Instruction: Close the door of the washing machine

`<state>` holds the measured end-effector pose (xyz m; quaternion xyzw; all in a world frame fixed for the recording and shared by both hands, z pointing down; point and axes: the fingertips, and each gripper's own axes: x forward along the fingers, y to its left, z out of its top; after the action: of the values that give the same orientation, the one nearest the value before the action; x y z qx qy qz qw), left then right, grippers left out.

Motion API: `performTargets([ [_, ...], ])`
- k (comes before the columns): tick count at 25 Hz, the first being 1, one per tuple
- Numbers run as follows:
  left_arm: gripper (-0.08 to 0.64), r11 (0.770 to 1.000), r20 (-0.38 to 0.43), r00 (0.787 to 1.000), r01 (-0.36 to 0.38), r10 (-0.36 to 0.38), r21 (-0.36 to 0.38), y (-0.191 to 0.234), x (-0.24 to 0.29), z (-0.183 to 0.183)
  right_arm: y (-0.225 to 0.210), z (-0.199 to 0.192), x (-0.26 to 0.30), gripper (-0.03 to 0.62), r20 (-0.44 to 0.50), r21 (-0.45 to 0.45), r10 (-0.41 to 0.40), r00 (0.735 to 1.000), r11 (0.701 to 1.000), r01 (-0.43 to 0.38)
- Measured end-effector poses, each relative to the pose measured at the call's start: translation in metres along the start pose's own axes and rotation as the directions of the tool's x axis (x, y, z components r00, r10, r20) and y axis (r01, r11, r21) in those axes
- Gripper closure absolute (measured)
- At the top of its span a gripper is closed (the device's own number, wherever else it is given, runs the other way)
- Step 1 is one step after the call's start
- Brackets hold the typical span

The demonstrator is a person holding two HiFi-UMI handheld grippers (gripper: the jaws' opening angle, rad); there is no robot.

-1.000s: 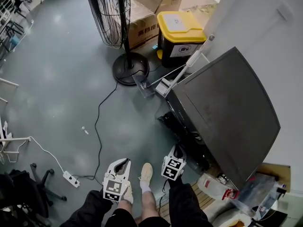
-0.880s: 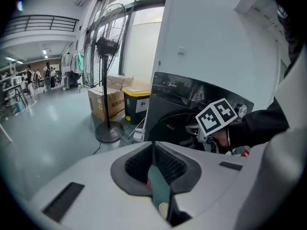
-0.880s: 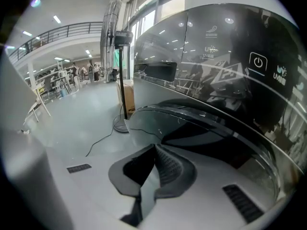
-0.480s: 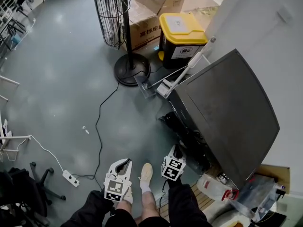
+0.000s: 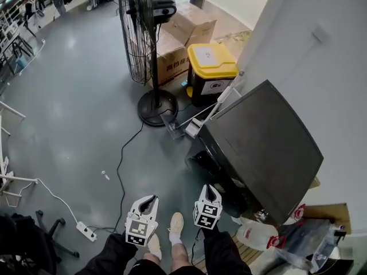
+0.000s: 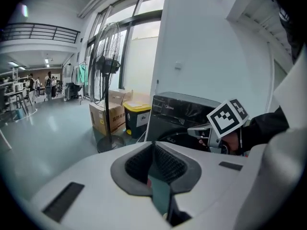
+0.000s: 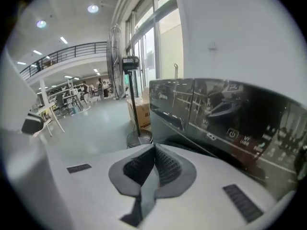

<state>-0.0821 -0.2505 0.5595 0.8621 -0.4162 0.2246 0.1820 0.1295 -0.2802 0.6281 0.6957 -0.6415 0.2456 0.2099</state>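
The dark washing machine [image 5: 264, 148] stands against the white wall on the right of the head view, its front [image 5: 221, 176] facing the grey floor. Whether its door stands open or closed is not clear from above. My left gripper [image 5: 150, 200] is low in the middle, shut and empty, above the floor. My right gripper [image 5: 209, 189] is beside it, shut and empty, just off the machine's front. The left gripper view shows the machine [image 6: 184, 111] ahead and the right gripper [image 6: 201, 128] with its marker cube [image 6: 229, 118]. The right gripper view has the control panel [image 7: 225, 121] close ahead.
A standing fan [image 5: 137, 33] on a round base [image 5: 156, 106], a cardboard box [image 5: 178, 44] and a yellow-lidded bin [image 5: 212, 67] stand beyond the machine. A cable runs across the floor to a power strip [image 5: 86, 225]. A plastic jug [image 5: 255, 234] lies right of my feet [image 5: 176, 222].
Both grippers have risen and sit slightly higher in the head view, still shut. The head camera has tilted up, so the fan and far floor show more.
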Motion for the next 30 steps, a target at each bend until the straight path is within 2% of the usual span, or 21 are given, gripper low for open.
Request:
performTargets([
  [7,0.525,0.998,0.13,0.991,0.001,-0.009,0.063,-0.013,-0.061,0.072,0.01,0.084,-0.085,0.575,0.15,-0.031,0.05,0.987,0.998,-0.046],
  [12,0.525,0.991,0.241,0.97,0.008,-0.04,0.133,-0.033,-0.113,0.13,0.013,0.139,-0.161,0.575,0.27,-0.063,0.059,0.961,0.997,-0.044],
  [15,0.525,0.985,0.29,0.955,0.009,-0.059,0.17,-0.044,-0.15,0.152,0.021,0.158,-0.211,0.575,0.335,-0.06,0.059,0.94,0.997,-0.041],
  [19,0.525,0.98,0.327,0.943,-0.008,-0.059,0.201,-0.057,-0.197,0.164,0.03,0.165,-0.278,0.575,0.404,-0.066,0.063,0.913,0.997,-0.039],
  [23,0.525,0.976,0.364,0.927,0.008,-0.089,0.218,-0.072,-0.239,0.17,0.04,0.162,-0.339,0.575,0.453,-0.109,0.07,0.889,0.994,-0.023],
  [30,0.525,0.967,0.377,0.916,0.044,-0.14,0.251,-0.1,-0.297,0.148,0.059,0.137,-0.43,0.575,0.508,-0.143,0.064,0.859,0.99,0.01],
])
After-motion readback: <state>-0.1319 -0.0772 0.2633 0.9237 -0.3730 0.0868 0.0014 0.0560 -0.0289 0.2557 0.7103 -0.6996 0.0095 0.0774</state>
